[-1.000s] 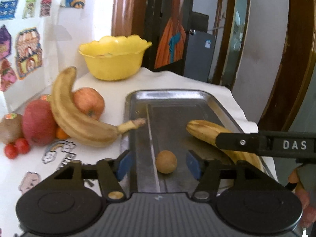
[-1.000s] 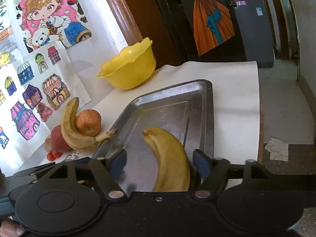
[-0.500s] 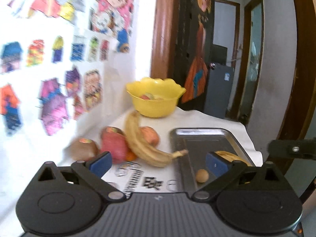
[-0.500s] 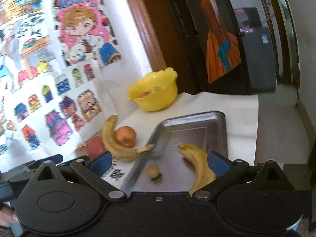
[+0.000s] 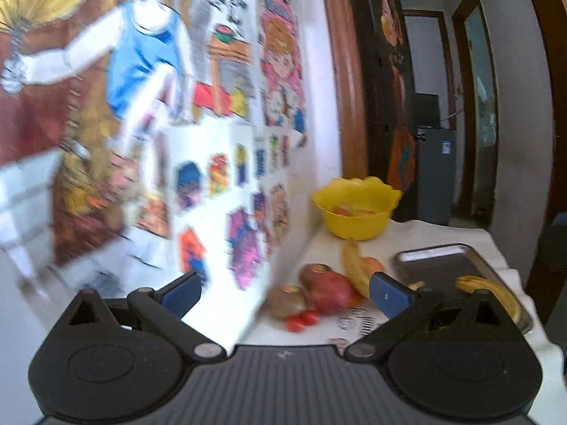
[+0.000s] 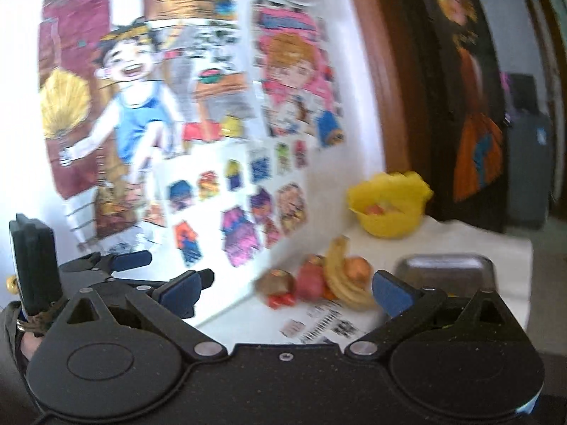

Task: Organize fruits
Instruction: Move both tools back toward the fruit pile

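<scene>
Both grippers hang above and well back from the white table, each open wide with nothing between its fingers: left gripper (image 5: 285, 294), right gripper (image 6: 285, 292). On the metal tray (image 5: 450, 262) lies one banana (image 5: 489, 292). Left of the tray sits a pile: a second banana (image 5: 354, 269), an apple (image 5: 374, 265), a red fruit (image 5: 329, 288), a kiwi (image 5: 285, 297) and cherry tomatoes (image 5: 301, 320). The right wrist view shows the same pile, with the banana (image 6: 340, 276) and the kiwi (image 6: 276, 281), and the tray (image 6: 446, 269). The left gripper's fingers (image 6: 133, 258) show at its left edge.
A yellow bowl (image 5: 358, 209) with fruit in it stands at the table's far end, by a wooden door frame. A wall covered in coloured drawings (image 5: 212, 177) rises close along the left. Printed paper (image 6: 326, 322) lies on the table in front of the pile.
Both grippers opened wide and drew back and up from the tray. The banana stayed on the tray; the small round brown fruit is now out of sight.
</scene>
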The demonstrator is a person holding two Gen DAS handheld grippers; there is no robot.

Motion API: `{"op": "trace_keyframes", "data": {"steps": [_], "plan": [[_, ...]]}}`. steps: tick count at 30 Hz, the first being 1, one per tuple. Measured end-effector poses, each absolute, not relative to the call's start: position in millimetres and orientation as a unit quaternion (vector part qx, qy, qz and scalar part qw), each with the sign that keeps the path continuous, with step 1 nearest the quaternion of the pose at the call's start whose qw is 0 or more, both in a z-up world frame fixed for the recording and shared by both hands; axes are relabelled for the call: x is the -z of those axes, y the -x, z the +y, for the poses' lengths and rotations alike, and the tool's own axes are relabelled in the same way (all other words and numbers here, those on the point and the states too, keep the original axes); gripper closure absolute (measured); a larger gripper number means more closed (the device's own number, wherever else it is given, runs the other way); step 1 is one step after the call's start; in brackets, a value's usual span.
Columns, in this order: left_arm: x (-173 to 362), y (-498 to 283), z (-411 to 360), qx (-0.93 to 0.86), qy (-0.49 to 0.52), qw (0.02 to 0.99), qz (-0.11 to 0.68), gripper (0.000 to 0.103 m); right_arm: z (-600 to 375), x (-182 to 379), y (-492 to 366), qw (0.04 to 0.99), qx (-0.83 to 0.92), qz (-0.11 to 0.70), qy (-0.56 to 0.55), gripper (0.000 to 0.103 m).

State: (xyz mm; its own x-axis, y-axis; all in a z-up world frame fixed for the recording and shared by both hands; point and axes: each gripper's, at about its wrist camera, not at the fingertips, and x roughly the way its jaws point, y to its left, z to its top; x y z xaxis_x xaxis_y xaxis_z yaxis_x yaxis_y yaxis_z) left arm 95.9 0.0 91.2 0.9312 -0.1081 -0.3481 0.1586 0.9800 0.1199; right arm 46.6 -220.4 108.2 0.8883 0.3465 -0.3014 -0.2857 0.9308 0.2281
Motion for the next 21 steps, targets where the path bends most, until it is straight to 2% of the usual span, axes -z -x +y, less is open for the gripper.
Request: {"op": "trace_keyframes", "data": {"steps": [7,21], "plan": [[-99,-107,32,0.029,-0.092,0.981,0.17,0.0,-161,-123,-79,0.971,-0.164,0.151,-0.088,0.001],[-53,-163,31,0.038,-0.079,0.975,0.202,0.0,-147,-84,-168,0.979,-0.118,0.158,-0.06,0.001]]}}
